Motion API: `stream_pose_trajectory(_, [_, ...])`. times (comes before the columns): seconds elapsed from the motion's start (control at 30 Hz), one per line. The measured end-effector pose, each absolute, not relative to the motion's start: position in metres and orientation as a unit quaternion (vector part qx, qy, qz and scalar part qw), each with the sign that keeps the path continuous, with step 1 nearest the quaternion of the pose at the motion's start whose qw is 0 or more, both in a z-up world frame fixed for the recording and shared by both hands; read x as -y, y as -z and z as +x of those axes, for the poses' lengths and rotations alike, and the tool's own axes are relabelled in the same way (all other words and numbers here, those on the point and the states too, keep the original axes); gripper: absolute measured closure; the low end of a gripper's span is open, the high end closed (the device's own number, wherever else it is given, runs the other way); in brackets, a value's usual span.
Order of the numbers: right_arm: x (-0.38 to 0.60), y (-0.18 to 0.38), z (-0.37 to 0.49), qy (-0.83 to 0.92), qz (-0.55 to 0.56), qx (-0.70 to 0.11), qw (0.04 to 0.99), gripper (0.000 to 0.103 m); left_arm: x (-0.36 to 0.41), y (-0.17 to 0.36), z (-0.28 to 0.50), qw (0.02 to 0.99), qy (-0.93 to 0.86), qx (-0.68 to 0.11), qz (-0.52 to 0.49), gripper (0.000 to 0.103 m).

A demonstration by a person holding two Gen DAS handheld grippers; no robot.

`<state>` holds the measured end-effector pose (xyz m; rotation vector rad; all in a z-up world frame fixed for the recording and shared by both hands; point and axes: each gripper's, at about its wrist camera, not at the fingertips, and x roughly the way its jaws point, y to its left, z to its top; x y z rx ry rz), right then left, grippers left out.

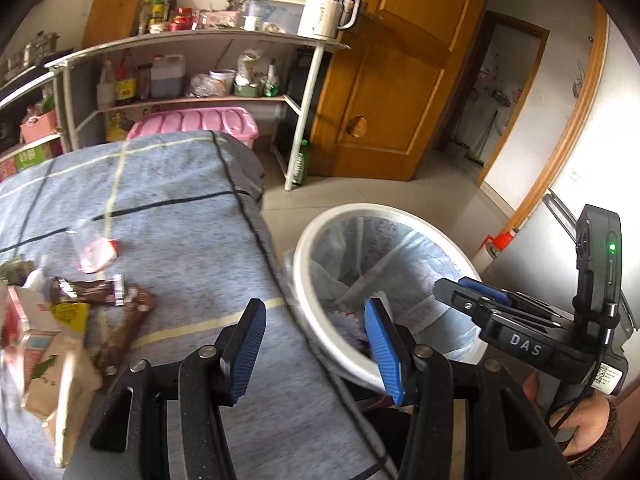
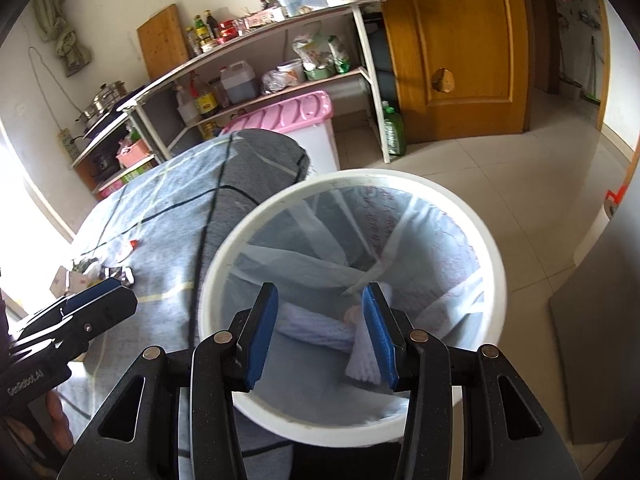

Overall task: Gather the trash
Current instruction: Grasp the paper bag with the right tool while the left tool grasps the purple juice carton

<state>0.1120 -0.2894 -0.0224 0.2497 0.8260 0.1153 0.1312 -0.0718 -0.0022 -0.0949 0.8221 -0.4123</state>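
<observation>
Right gripper (image 1: 476,294) reads "DAS"; left gripper (image 2: 86,300) reads "GenRobot.AI".

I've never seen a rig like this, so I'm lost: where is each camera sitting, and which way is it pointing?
Left wrist: sits on the left gripper, looking along its open fingers across the bed edge toward wrappers and the bin; the right gripper and a hand show.
Right wrist: sits on the right gripper, open, looking down into the bin; the left gripper shows at left.
Shared: bin, bed, wrappers, shelf, door.
</observation>
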Motion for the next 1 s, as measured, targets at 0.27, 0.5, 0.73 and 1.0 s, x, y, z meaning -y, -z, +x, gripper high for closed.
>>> stream_pose_trajectory(0.27, [0.233,0.009,0.112,-0.112,0.106,-0.387,0.909,0.058,0.006,-0.012,0.114,0.920,0.126,-0.369,-0.048,0.050])
stream_pose_trajectory(0.5, [0.176,0.003,0.116,-0.170,0.093,-0.387,0.901,0.058,-0.058,-0.014,0.105,0.927,0.067,-0.361,-0.077,0.048])
stream_pose_trajectory(0.73, [0.126,0.006,0.124,-0.217,0.084,-0.395,0.889,0.057,-0.123,-0.008,0.095,0.926,0.006,-0.361,-0.108,0.044])
stream_pose_trajectory(1.0, [0.078,0.013,0.133,-0.256,0.068,-0.406,0.875,0.056,-0.175,0.008,0.096,0.919,-0.032,-0.371,-0.131,0.040])
